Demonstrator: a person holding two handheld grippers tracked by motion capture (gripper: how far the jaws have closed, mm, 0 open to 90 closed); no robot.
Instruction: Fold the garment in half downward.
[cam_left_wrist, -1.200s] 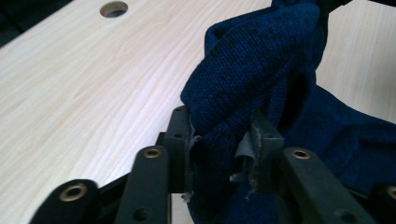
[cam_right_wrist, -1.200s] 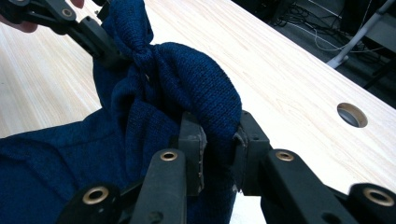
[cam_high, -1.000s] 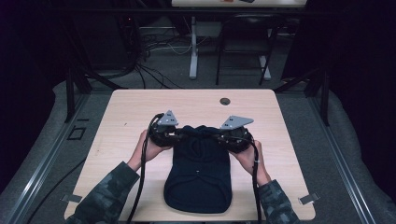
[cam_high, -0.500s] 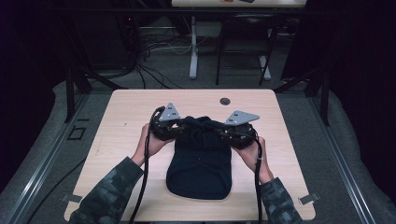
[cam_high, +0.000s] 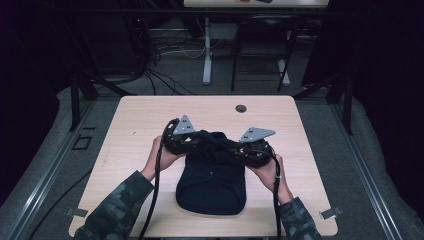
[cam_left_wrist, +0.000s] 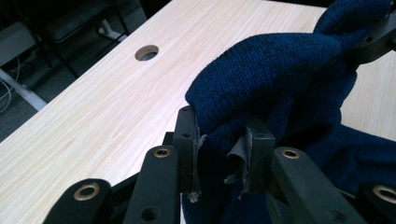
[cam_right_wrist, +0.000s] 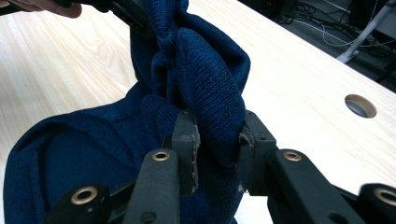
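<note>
Here both claws, left claw (cam_left_wrist: 219, 154) and right claw (cam_right_wrist: 217, 149), clamp the navy knit garment (cam_high: 212, 175) above the table (cam_high: 135, 125).

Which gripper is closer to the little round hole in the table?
The right gripper. The hole sits almost straight beyond it, while the left gripper is off to the side.

knit hat (cam_high: 212, 185) farther forward (top bunched)

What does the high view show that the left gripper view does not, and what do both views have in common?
High view alone: both of the person's hands, the trailing cables, and the knit garment's near end lying flat on the table. Left gripper view alone: the left gripper seen close, its jaws pinching a bunched fold of blue knit. Shared: the garment, the wooden table, its round hole, and the right gripper gripping the cloth.
</note>
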